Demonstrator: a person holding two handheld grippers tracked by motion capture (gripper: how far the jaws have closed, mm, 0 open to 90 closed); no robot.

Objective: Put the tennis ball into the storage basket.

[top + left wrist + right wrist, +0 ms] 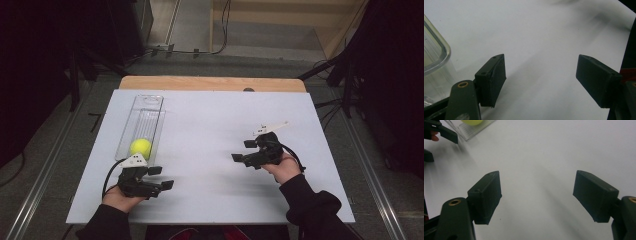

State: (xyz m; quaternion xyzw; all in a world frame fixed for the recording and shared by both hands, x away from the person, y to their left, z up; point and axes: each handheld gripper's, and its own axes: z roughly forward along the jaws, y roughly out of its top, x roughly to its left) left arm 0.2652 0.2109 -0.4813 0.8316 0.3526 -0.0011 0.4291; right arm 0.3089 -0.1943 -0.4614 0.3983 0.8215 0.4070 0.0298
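A yellow-green tennis ball [140,148] lies in the near end of a long clear plastic container [148,97] on the left of the white table. My left gripper [161,177] rests just in front of that container, pointing right. Its jaws stand wide apart over bare table [540,75], and the container's rounded corner [436,57] shows at their left. My right gripper [243,151] is at the right centre and points left, open with nothing between its pads [537,192]. Far off in the right gripper view are the ball [472,122] and the left gripper [439,145].
The white sheet [215,120] covers a wooden table whose far edge [210,83] shows. Dark stands and cables surround the table on the floor. A wide bare stretch of sheet lies between the two grippers.
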